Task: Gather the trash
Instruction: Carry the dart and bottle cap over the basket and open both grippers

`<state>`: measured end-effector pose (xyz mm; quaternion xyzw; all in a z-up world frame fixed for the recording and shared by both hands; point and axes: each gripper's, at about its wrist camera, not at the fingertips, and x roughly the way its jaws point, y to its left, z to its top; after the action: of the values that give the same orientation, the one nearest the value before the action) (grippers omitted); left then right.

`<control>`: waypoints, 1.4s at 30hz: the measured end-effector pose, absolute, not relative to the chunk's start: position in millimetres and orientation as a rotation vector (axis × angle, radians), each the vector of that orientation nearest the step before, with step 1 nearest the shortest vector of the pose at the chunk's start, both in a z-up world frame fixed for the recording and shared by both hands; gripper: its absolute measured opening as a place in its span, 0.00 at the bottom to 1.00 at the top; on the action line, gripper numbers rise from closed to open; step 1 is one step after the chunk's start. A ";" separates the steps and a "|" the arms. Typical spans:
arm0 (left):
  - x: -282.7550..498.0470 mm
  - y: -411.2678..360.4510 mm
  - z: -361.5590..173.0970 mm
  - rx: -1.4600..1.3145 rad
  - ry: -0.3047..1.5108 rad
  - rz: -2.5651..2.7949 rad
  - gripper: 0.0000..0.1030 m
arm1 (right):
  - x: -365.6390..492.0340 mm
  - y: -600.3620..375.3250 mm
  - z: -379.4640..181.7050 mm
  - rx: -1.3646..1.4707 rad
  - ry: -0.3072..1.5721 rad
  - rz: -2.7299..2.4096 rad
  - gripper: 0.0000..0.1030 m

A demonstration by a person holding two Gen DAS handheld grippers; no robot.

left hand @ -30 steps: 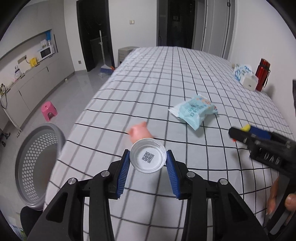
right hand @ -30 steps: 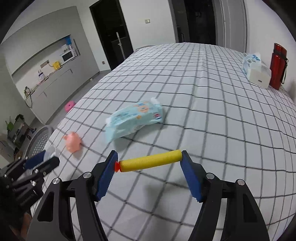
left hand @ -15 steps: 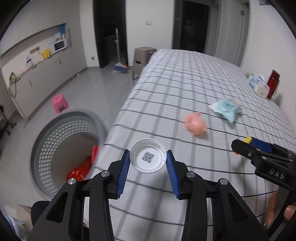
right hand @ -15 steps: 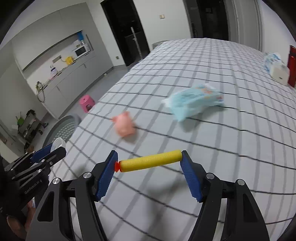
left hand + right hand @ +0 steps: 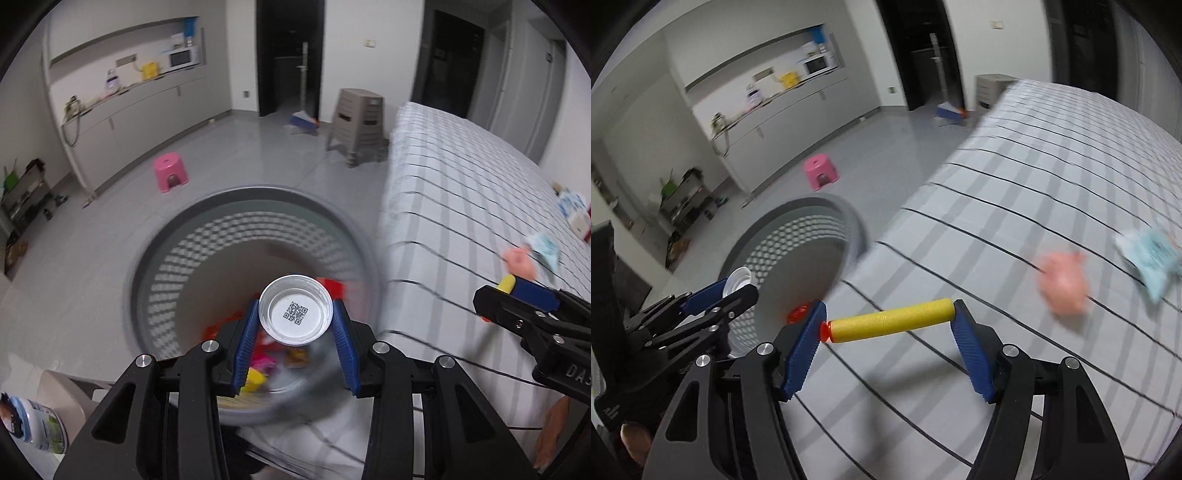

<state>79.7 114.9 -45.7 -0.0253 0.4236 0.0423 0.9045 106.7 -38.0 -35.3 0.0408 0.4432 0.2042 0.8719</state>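
In my left hand, the left tongs sit at the lower centre of the frame, closed partway onto a small white cap with a printed code inside, pinched across its rim by both blue pads. Behind the cap, filling the middle of the frame, gapes a round grey perforated basket on the floor, with red and yellow scraps already at its bottom. The cap lines up with the basket's opening.

In my right hand, the right tongs at lower centre are spread wide around a yellow foam dart with an orange tip, gripped end to end. Below them is the checked desk cloth; the basket shows at centre left, off to the side of the dart.

On the desk a blurred pink toy and a pale blue packet lie at the right edge, not yet collected.

Risks, as I judge them: letting the dart go now would drop it on the cloth or floor, since the right tongs are not over the basket. The end-to-end hold looks slippery. The light cap could bounce off the rim.

A second ago both tongs faced the desk, with the basket only at the far left edge. Now the basket has swung to the centre of the left view, and the grips are unchanged.
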 end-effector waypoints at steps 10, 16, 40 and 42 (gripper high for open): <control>91.7 173.4 -55.2 -0.059 0.884 0.174 0.38 | 146.1 36.3 -40.2 0.029 0.948 0.525 0.65; 93.0 193.0 -61.9 -0.086 0.892 0.195 0.38 | 160.8 59.2 -47.6 0.003 0.968 0.548 0.65; 94.5 213.4 -75.2 -0.133 0.923 0.227 0.50 | 168.1 85.0 -61.3 -0.061 1.001 0.548 0.66; 93.2 214.2 -73.7 -0.135 0.916 0.227 0.57 | 168.7 84.4 -61.7 -0.055 1.003 0.548 0.70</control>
<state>93.2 214.2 -73.7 -0.0651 0.4408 0.1095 0.8885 168.7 84.4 -61.7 -0.0259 0.4745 0.2595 0.8407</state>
